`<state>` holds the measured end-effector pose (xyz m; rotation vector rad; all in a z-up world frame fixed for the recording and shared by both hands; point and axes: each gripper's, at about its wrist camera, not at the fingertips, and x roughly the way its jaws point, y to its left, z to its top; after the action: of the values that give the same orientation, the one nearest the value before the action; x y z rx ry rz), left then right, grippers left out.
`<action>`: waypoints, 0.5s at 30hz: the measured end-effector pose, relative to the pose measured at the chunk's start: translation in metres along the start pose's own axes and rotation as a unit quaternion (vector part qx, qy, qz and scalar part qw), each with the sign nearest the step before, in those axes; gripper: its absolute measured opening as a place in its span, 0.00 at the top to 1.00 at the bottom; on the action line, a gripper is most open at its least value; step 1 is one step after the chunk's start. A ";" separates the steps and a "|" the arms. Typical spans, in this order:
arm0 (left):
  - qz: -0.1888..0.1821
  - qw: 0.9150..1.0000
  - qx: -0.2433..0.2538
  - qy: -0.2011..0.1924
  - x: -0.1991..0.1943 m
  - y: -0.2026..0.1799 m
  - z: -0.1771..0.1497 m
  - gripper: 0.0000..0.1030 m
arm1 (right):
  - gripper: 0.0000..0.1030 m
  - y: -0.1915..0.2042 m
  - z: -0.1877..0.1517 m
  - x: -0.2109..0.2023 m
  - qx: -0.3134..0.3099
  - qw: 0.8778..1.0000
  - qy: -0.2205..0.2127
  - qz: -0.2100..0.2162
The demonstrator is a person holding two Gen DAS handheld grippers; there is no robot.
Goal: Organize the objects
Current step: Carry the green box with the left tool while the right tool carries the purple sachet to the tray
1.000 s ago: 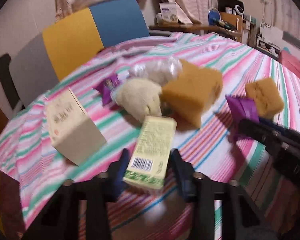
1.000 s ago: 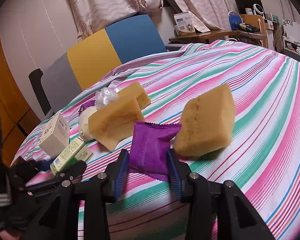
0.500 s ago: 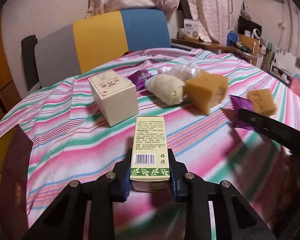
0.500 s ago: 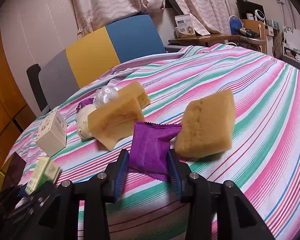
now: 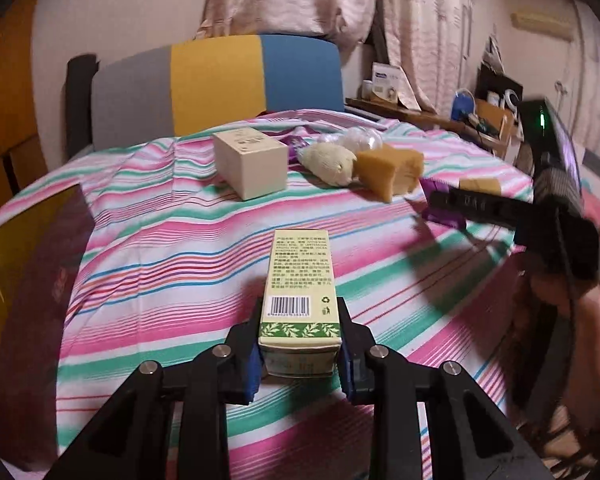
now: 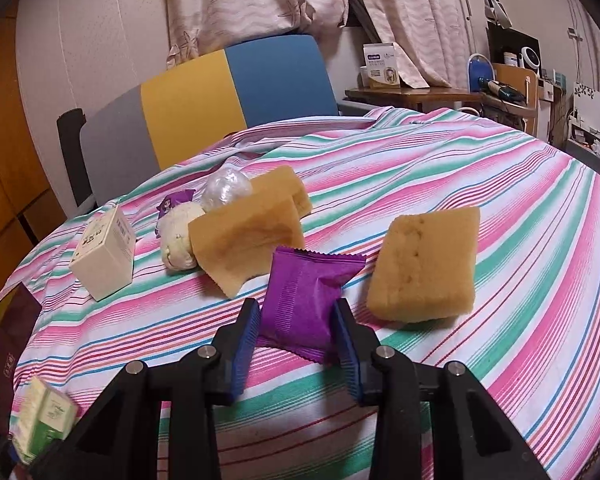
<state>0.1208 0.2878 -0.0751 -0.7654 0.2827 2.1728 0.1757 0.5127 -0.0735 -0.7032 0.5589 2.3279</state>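
My left gripper [image 5: 299,330] is shut on a tall green-and-cream carton [image 5: 299,292] with a barcode, held over the near left part of the striped table; the carton also shows in the right wrist view [image 6: 46,416]. My right gripper [image 6: 296,322] is shut on a purple snack packet [image 6: 306,296] resting on the cloth. Around it lie a yellow sponge [image 6: 424,264], a larger sponge block [image 6: 252,232], a cream plush [image 6: 178,240], a clear plastic ball [image 6: 226,188] and a small purple packet [image 6: 172,204].
A beige cube box [image 5: 250,162] stands on the striped tablecloth [image 5: 160,240]; it also shows in the right wrist view [image 6: 104,254]. A grey, yellow and blue chair back [image 5: 220,84] is behind the table. A dark bag [image 5: 32,264] sits at the table's left edge. A cluttered desk [image 6: 440,94] is at far right.
My left gripper has pulled the carton back and to the left, away from the pile. The right gripper stays on the purple packet.
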 end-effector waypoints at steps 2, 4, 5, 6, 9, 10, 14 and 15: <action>-0.001 1.000 -0.009 -0.004 -0.009 0.004 -0.001 0.71 | 0.64 0.000 0.000 0.000 0.000 1.000 -0.001 -0.004; -0.004 1.000 -0.013 -0.010 -0.018 0.007 -0.001 0.70 | 0.64 0.001 0.000 -0.002 -0.003 1.000 -0.005 -0.009; -0.005 1.000 -0.014 -0.013 -0.023 0.009 -0.002 0.70 | 0.64 0.002 0.000 -0.003 -0.005 1.000 -0.007 -0.011; -0.004 1.000 -0.014 -0.015 -0.027 0.010 -0.003 0.70 | 0.64 0.002 -0.001 -0.004 -0.007 1.000 -0.009 -0.013; -0.002 1.000 -0.022 -0.022 -0.043 0.019 -0.004 0.70 | 0.64 0.006 -0.002 -0.011 -0.017 0.999 -0.025 -0.021; -0.001 0.999 -0.028 -0.022 -0.049 0.023 -0.004 0.70 | 0.64 0.008 -0.003 -0.014 -0.023 0.999 -0.032 -0.024; 0.010 0.998 -0.056 -0.022 -0.066 0.043 -0.004 0.70 | 0.64 0.018 -0.006 -0.023 -0.047 0.997 -0.049 -0.032; 0.015 0.998 -0.063 -0.023 -0.070 0.050 -0.004 0.70 | 0.64 0.021 -0.007 -0.025 -0.055 0.997 -0.053 -0.033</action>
<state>0.1202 0.2102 -0.0384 -0.7829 0.1346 2.2494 0.1802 0.4826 -0.0595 -0.6330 0.3566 2.3323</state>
